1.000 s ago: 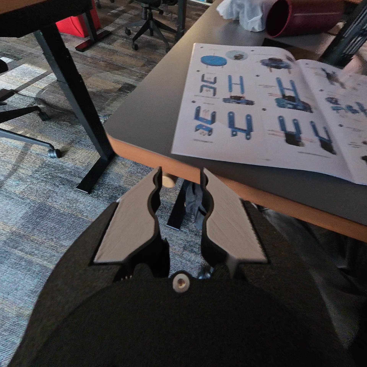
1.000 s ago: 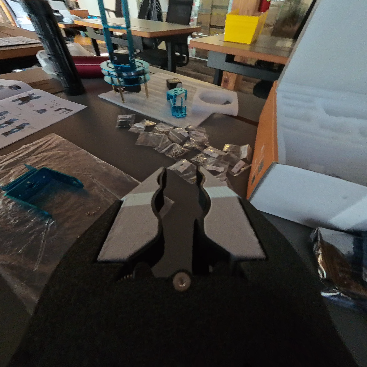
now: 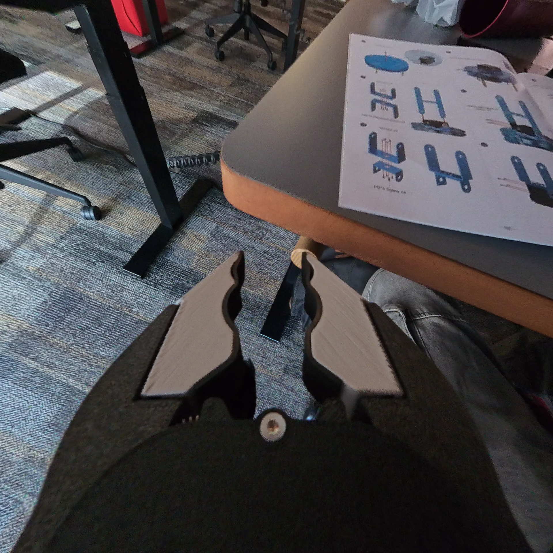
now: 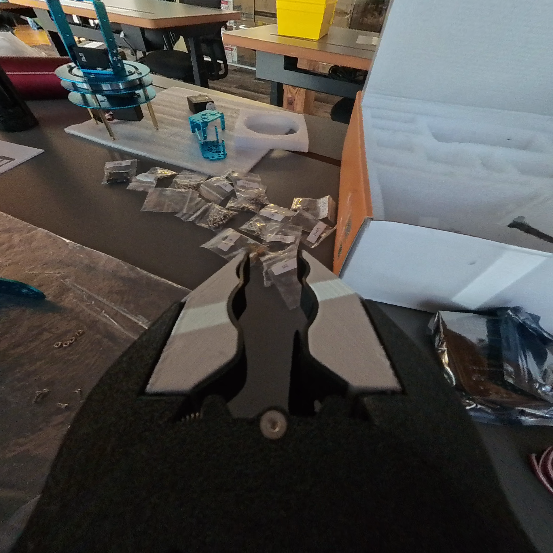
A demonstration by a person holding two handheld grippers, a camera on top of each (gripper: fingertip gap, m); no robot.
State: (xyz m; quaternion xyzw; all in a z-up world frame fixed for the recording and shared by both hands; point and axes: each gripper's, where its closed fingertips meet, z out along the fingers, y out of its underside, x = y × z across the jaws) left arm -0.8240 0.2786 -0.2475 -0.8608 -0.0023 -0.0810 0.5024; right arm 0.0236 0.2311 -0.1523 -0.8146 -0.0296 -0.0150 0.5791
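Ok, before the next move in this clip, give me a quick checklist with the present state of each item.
1. Left tongs empty, jaws apart: ok.
2. Left tongs over the table: not ok, they are off its corner, above the carpet.
3. Right tongs empty, jaws apart: ok.
4. Small labelled bag within the right tongs' gap: ok; contact cannot tell.
5. Orange and white box close on the right: ok, apart.

Before you: one open booklet [image 3: 434, 134], one orange-and-white box [image 4: 449, 185], one yellow bin [image 4: 302, 18], roughly fifteen hardware bags [image 4: 221, 206].
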